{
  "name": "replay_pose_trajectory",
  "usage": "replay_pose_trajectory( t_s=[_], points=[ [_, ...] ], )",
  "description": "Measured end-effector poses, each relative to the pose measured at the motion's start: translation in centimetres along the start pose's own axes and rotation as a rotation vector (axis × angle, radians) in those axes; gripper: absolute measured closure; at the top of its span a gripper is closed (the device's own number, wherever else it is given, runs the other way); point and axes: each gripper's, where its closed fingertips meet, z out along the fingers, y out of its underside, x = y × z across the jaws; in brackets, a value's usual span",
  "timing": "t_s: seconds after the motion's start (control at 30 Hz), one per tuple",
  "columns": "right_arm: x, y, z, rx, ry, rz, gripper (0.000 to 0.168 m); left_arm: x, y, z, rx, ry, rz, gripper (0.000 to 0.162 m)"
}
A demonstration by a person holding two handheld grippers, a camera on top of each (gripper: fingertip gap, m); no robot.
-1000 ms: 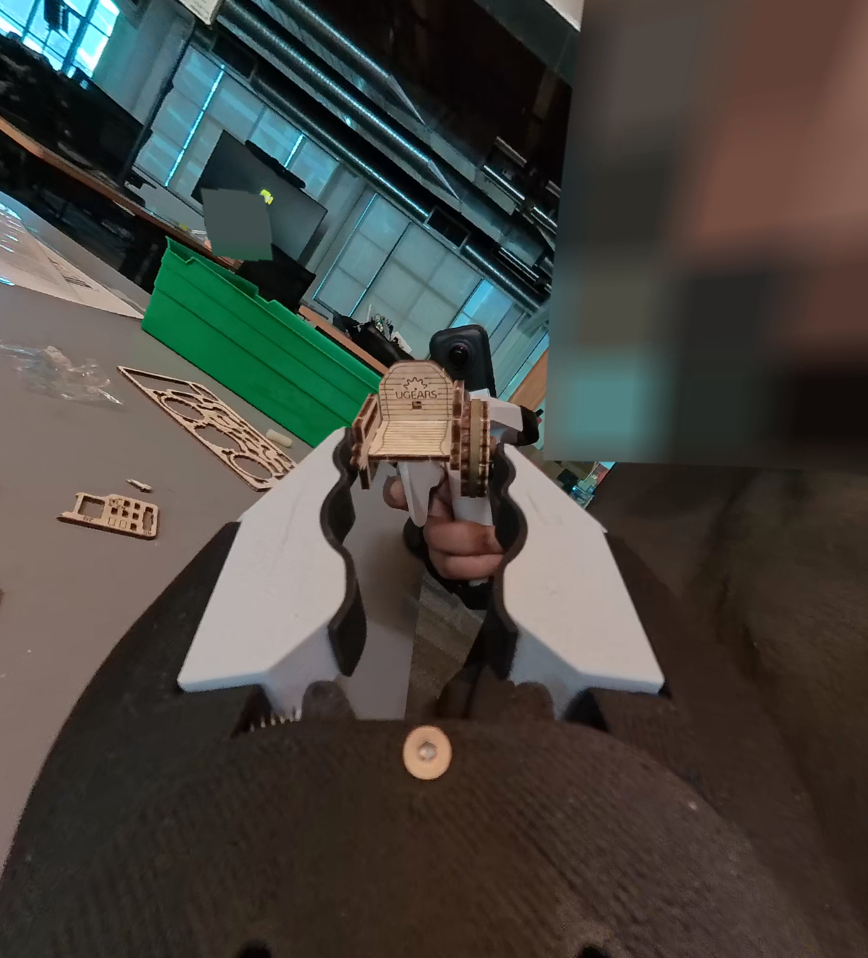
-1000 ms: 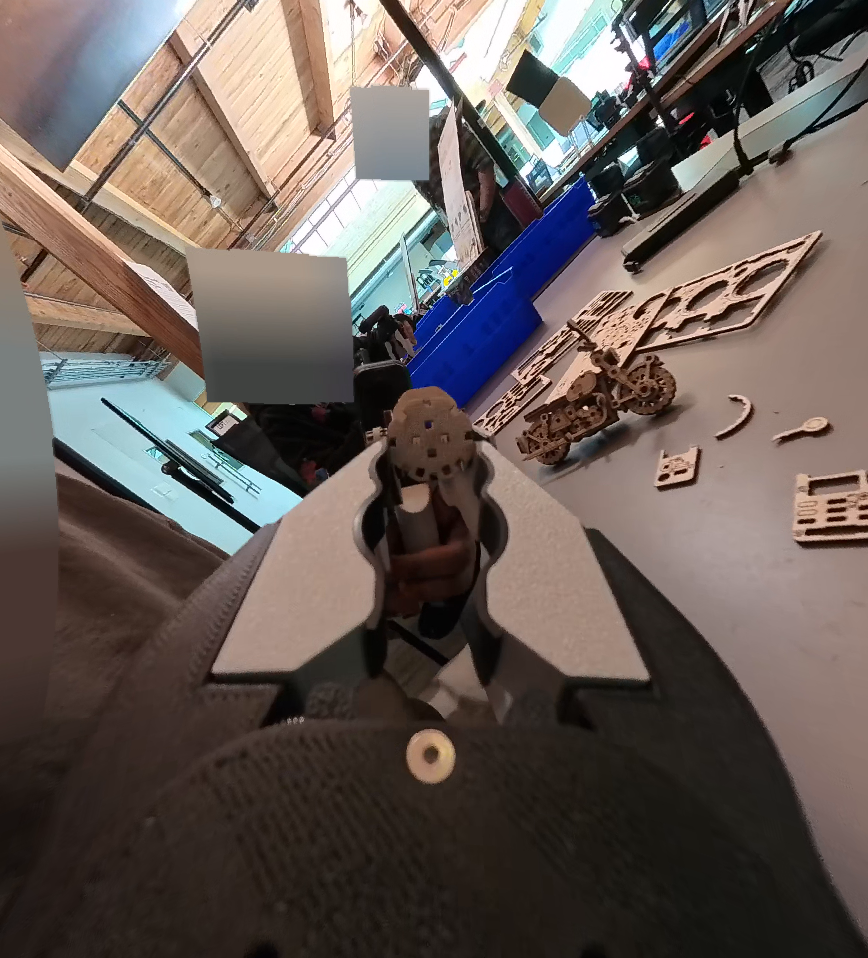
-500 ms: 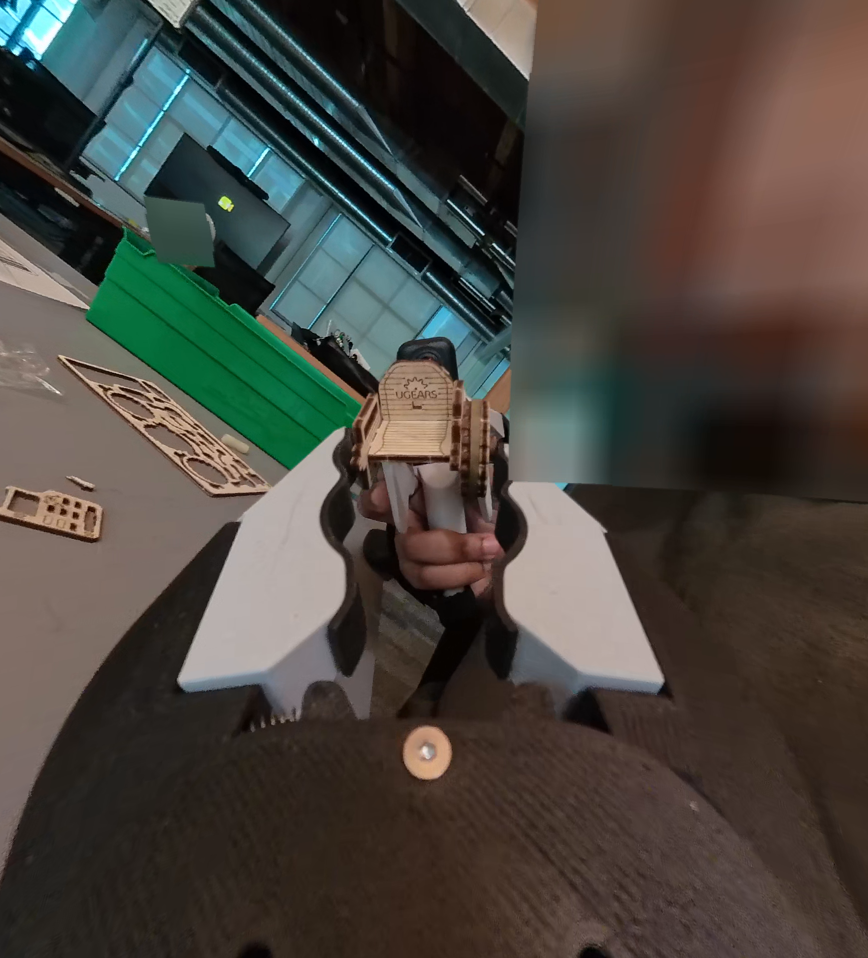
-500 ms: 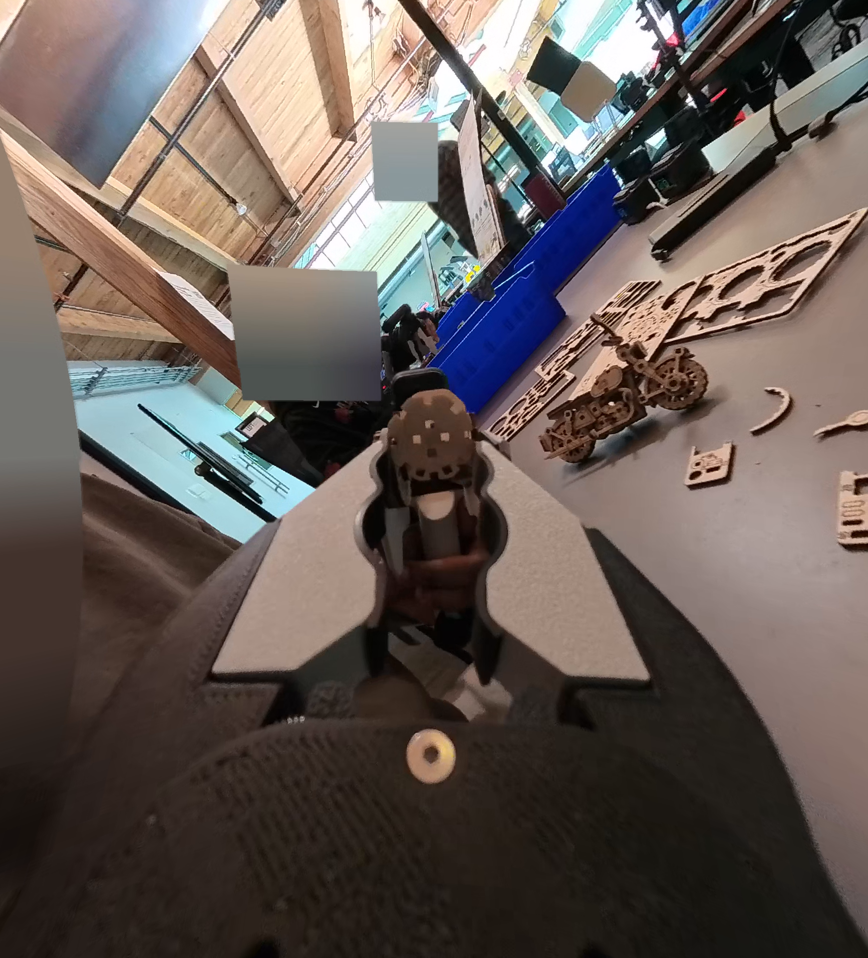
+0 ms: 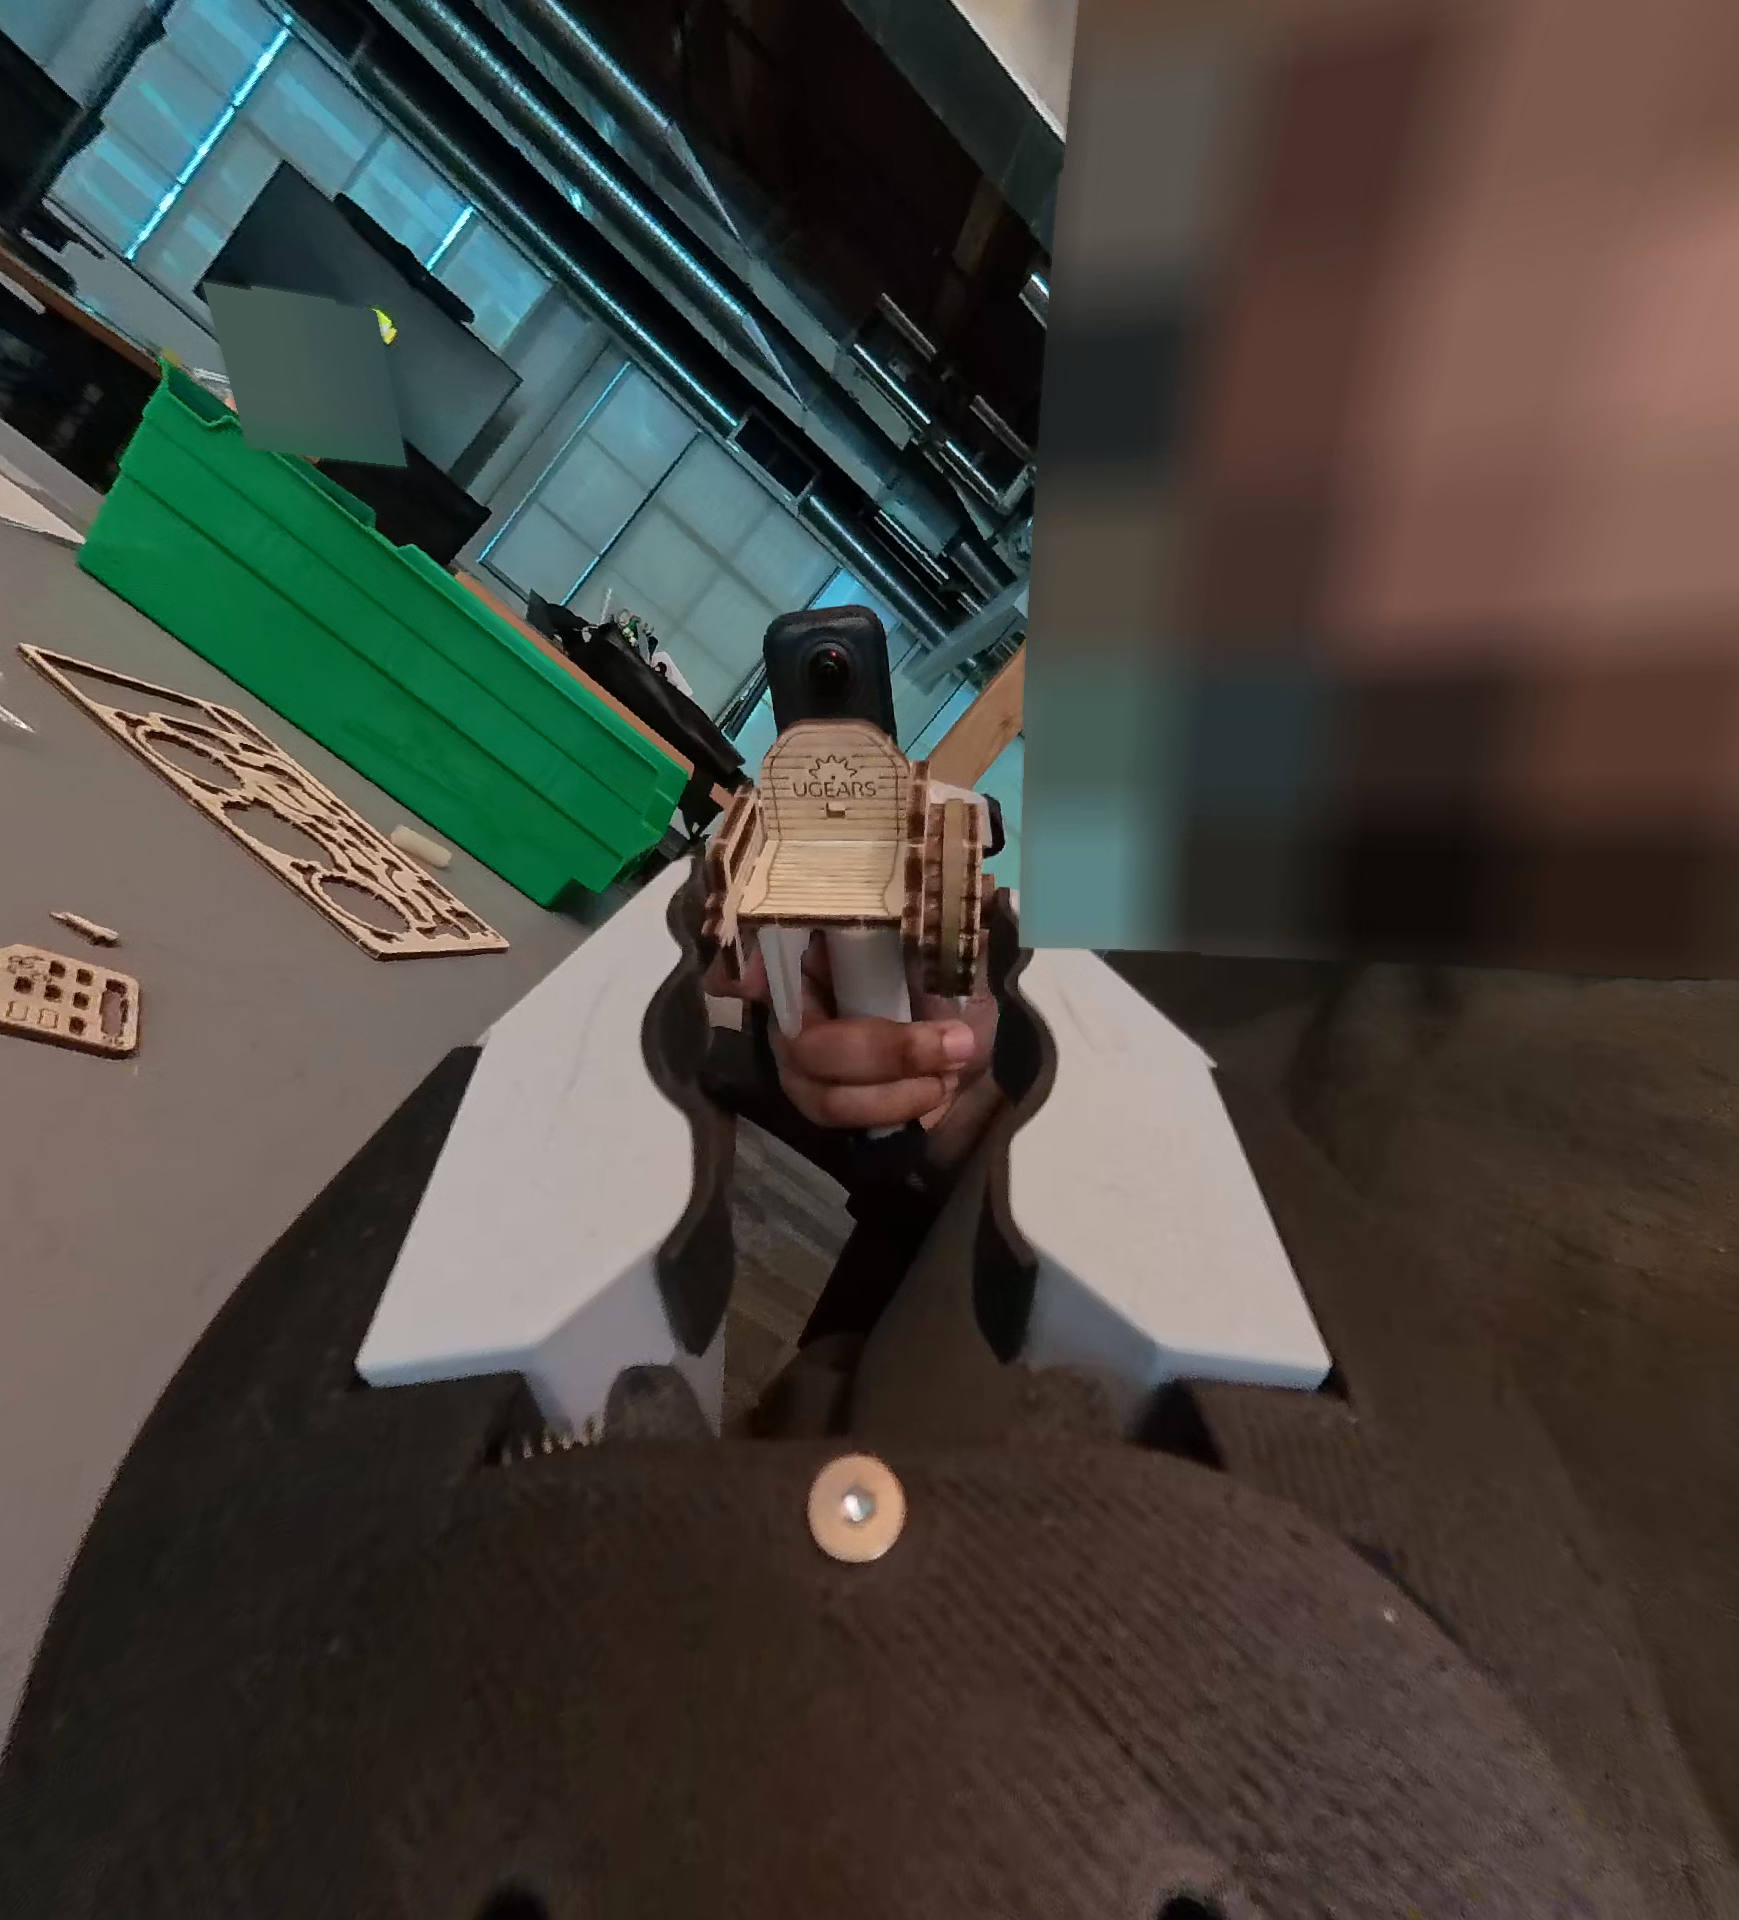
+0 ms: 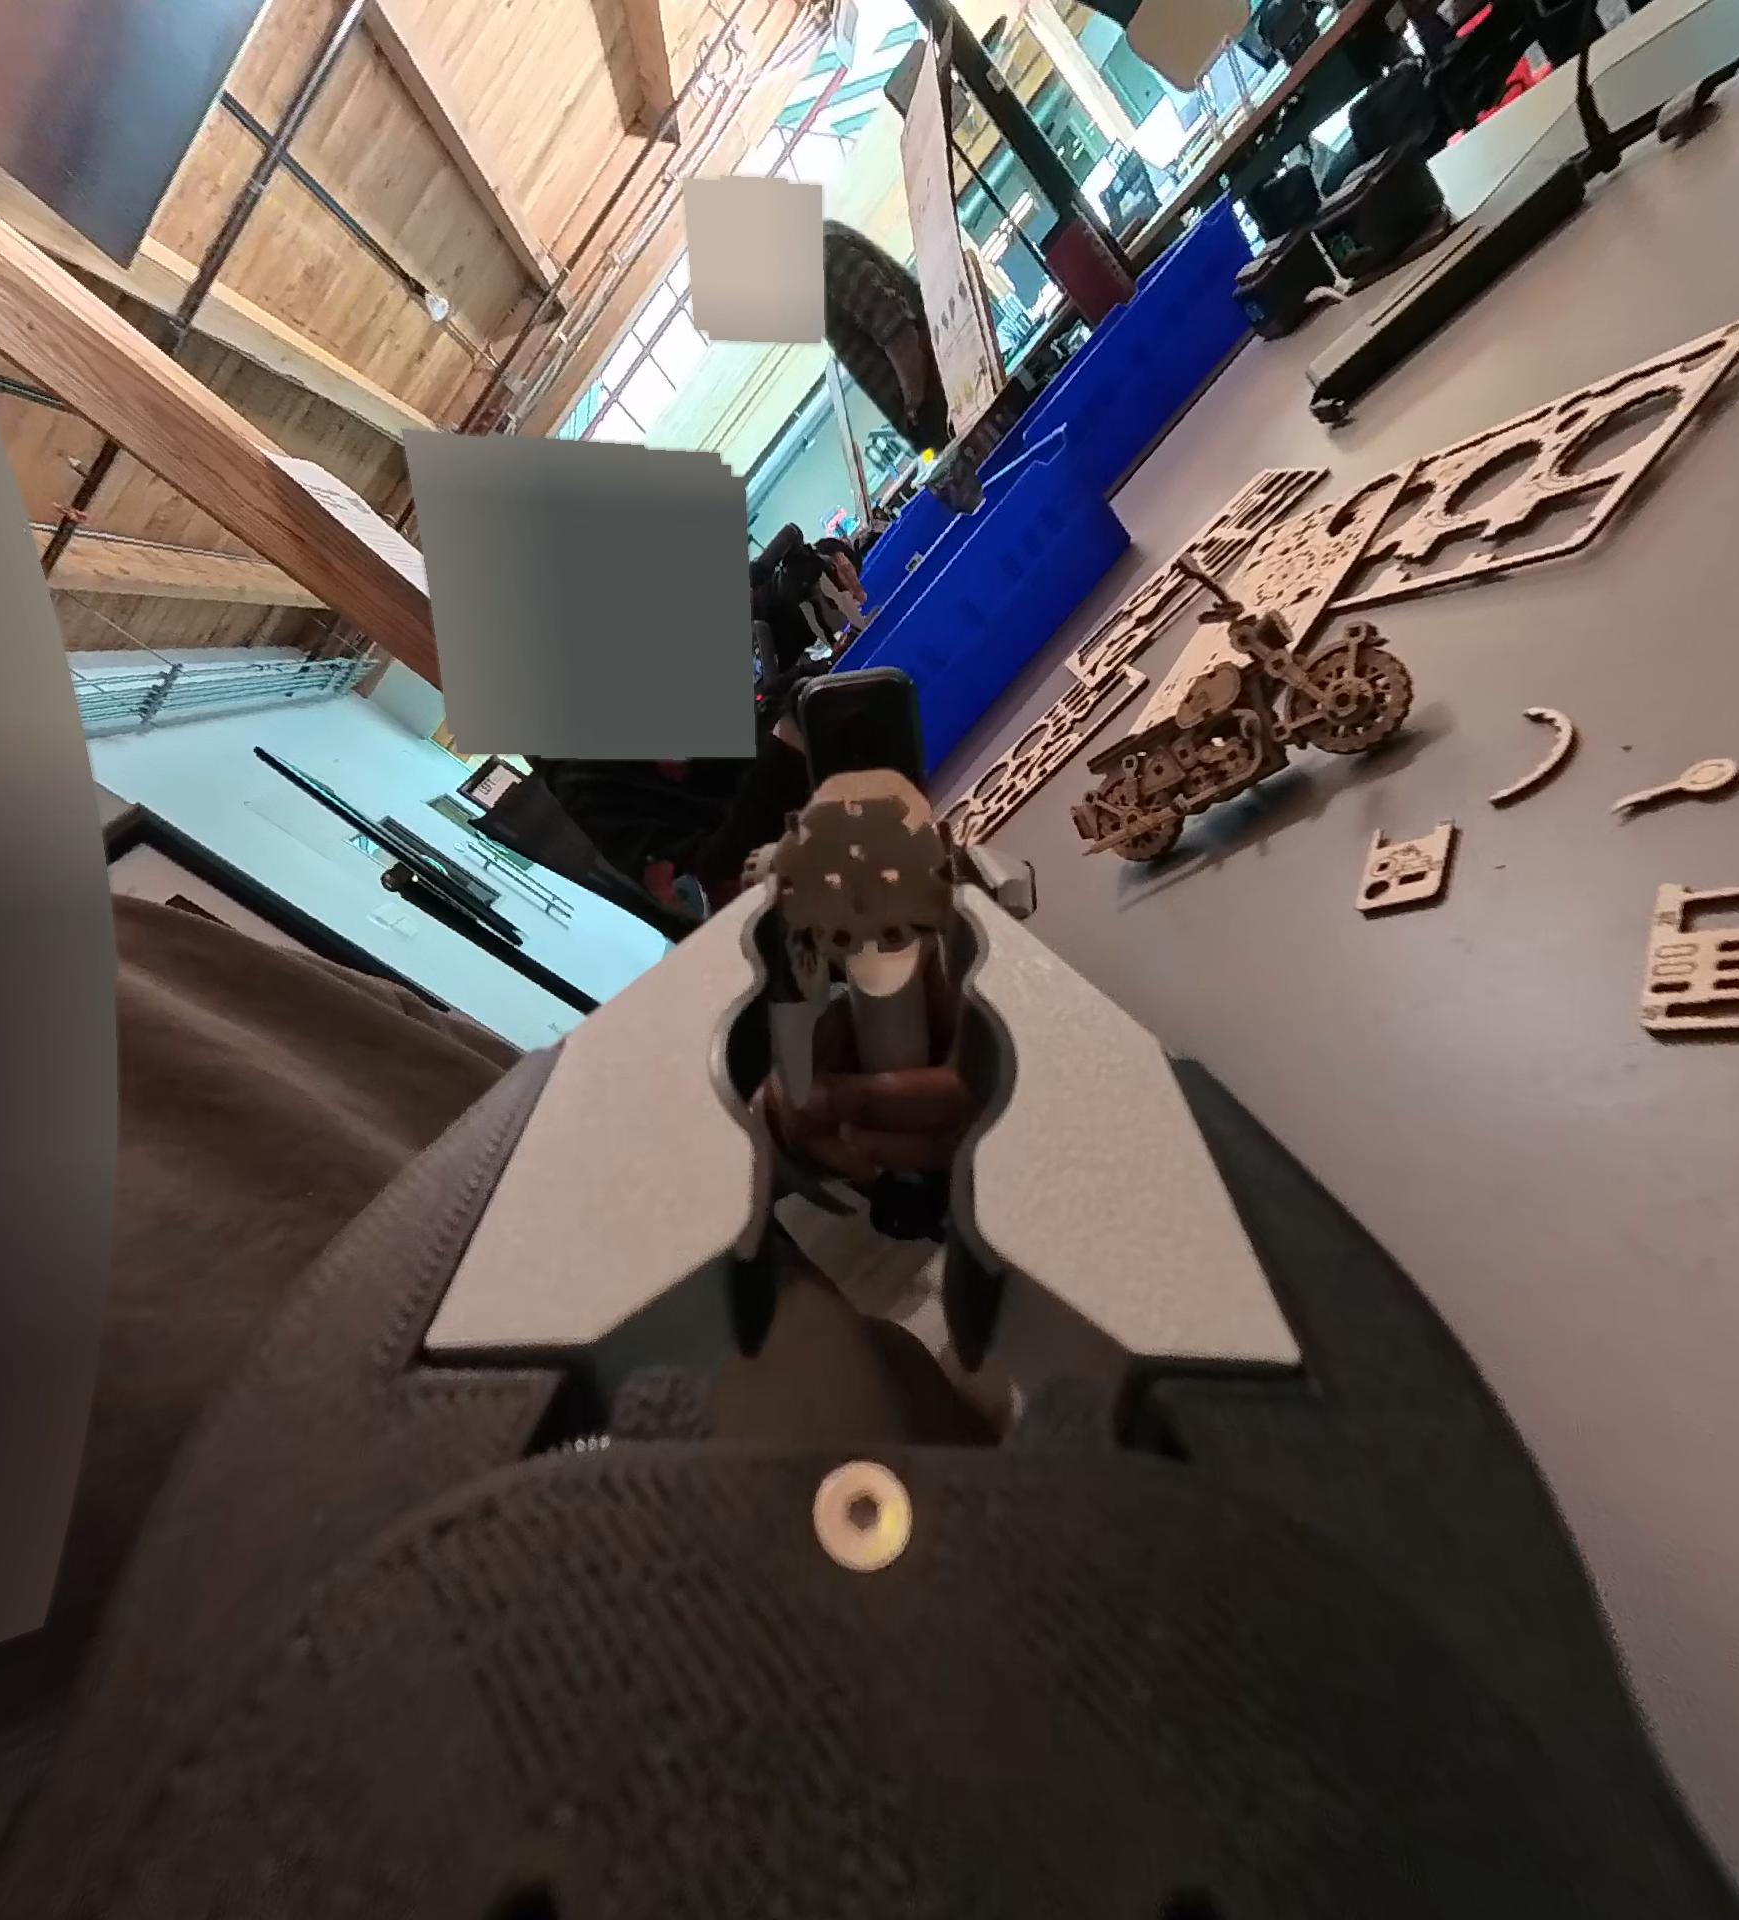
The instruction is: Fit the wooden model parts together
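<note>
Pale grey fingers [image 5: 574, 1174] with wavy black pads [image 5: 699, 1226] are showing on each black textured gripper body, centred by a silver screw [image 5: 856, 1508].

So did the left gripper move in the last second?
Yes: the left gripper swung right; the green bin and wooden sheet slid left in its view.

A big workshop hall: timber ceiling beams [image 6: 221, 436], exposed grey ducts [image 5: 636, 208], tall glass walls [image 5: 678, 540], green [image 5: 356, 634] and blue plastic bins [image 6: 1000, 582] along the grey table's far edge [image 6: 1571, 1039].
</note>
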Motion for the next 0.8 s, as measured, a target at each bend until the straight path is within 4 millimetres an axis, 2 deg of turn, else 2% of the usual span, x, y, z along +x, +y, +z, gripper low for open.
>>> replay_pose_trajectory(
  t_s=[0.17, 0.2, 0.23, 0.37, 0.8],
  points=[
    [0.4, 0.3, -0.3, -0.039, 0.021, -0.006, 0.141, 0.0, 0.3, 0.0, -0.038, -0.004, 0.024, 0.112],
    [0.7, 0.4, -0.4, -0.048, 0.038, -0.015, 0.152, 0.0, 0.3, 0.0, -0.048, -0.005, 0.027, 0.112],
    [0.8, 0.5, -0.5, -0.056, 0.040, -0.027, 0.156, 0.1, 0.4, 0.0, -0.061, -0.006, 0.033, 0.112],
    [0.9, 0.9, -0.7, -0.095, 0.032, -0.045, 0.161, 0.0, 1.1, 0.1, -0.121, -0.033, 0.084, 0.112],
    [0.5, 0.7, -0.7, -0.063, -0.015, -0.024, 0.165, -0.1, 1.5, -0.2, -0.179, -0.061, 0.107, 0.113]
  ],
)
